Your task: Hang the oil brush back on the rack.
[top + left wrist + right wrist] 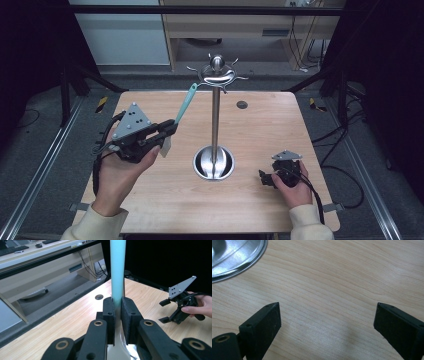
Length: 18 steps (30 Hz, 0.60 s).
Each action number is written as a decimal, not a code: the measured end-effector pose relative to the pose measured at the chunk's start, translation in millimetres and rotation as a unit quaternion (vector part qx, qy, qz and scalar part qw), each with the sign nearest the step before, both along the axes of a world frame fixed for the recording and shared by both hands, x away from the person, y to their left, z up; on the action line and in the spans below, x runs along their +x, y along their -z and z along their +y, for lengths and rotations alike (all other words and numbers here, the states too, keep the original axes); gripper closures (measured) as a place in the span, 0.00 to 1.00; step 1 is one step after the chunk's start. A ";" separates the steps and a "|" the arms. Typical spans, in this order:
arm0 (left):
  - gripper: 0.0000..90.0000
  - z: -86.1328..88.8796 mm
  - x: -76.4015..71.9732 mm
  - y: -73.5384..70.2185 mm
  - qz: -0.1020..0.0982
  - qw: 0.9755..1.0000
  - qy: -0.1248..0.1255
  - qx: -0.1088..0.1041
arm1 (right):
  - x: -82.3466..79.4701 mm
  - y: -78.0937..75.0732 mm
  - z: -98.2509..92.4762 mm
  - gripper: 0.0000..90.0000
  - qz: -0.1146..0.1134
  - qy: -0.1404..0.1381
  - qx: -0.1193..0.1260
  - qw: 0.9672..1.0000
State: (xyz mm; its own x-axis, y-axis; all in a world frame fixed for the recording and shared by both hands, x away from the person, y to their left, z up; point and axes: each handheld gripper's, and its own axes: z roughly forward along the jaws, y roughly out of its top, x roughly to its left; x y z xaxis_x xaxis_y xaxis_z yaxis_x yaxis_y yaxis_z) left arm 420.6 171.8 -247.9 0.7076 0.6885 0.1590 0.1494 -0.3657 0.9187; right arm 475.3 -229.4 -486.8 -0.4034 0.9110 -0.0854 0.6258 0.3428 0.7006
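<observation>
Spatula point(183, 107) w/ teal handle is held up off the table point(150, 200), left of centre. Long axis runs diagonal in the high view: handle end points up and away toward the rack top, pale blade end hangs low, just below the left gripper point(167, 129). In the left gripper view the handle point(117, 270) rises straight up out of the jaws, blade at the bottom edge.

Around it: steel rack point(215, 120) stands mid-table, round base point(214, 163), thin pole, hooks point(218, 76) at top. Handle tip is just beside the hooks on their left; whether it touches one I can't tell. A small dark hole point(242, 104) sits in the table behind the rack. The pole stands between the two grippers.

Left gripper: clenched on the spatula, pads point(109, 312) pressed on both sides of the handle near the blade. Right gripper point(267, 178) rests low on the table at right, well apart from the rack base; jaws wide, nothing between them, just bare wood, w/ the base rim point(249, 258) in a corner of its view.
</observation>
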 end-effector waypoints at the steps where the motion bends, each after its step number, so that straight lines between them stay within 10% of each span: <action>1: 0.91 -0.6 0.7 0.2 0.002 1.000 0.000 0.001 | 0.0 0.0 -0.1 0.09 -0.001 0.000 0.000 1.000; 18: 0.91 -10.8 13.4 6.3 0.020 1.000 0.005 0.004 | -0.1 -0.1 -0.1 0.09 0.000 0.000 0.002 1.000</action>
State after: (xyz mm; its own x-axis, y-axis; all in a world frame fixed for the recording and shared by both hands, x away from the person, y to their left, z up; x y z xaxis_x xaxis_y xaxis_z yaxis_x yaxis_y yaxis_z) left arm 434.0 161.0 -254.3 0.7197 0.6806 0.1371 0.1817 -0.3752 0.9090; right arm 475.2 -229.4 -486.6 -0.4038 0.9111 -0.0824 0.6250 0.3405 0.7024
